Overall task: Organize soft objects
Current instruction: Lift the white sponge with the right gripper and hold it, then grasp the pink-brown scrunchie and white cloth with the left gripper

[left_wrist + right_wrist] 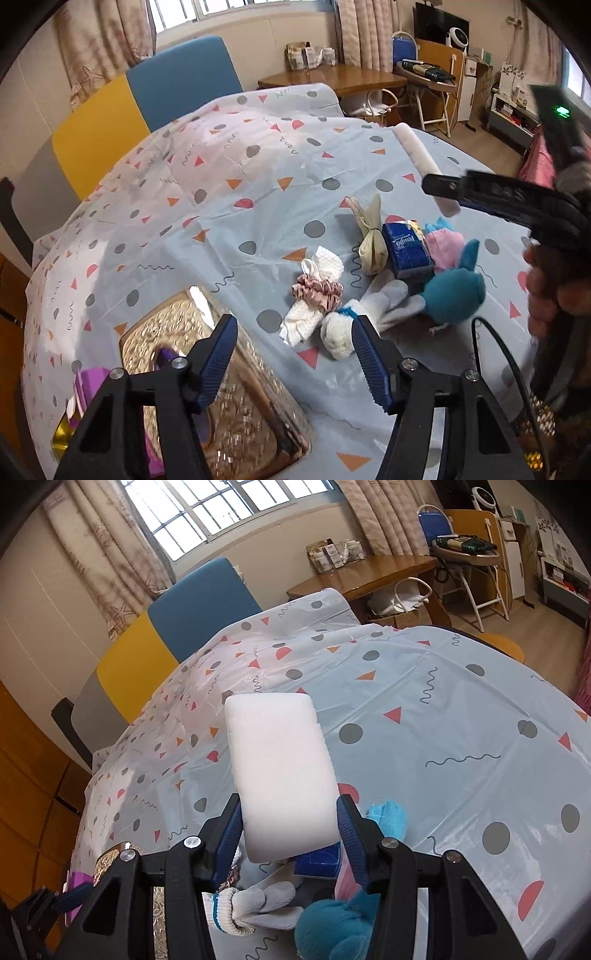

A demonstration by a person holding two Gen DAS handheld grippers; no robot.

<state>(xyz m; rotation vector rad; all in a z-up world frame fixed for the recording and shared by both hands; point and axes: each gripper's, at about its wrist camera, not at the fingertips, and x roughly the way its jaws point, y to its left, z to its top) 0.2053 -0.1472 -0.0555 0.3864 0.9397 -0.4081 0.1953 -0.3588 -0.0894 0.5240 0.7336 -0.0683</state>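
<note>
Gripping a white foam sponge block between its blue pads, the right claw is hovering over the patterned table, the block sticking out past the fingertips. Below it, the left claw is standing part-open with nothing between its pads, poised above a white rolled sock lying beside a glittery gold box. Past the sock are sitting a pink scrunchie, a teal plush toy and a blue tissue pack.

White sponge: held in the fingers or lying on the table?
Held: the right gripper clamps the white sponge above the tablecloth.
</note>
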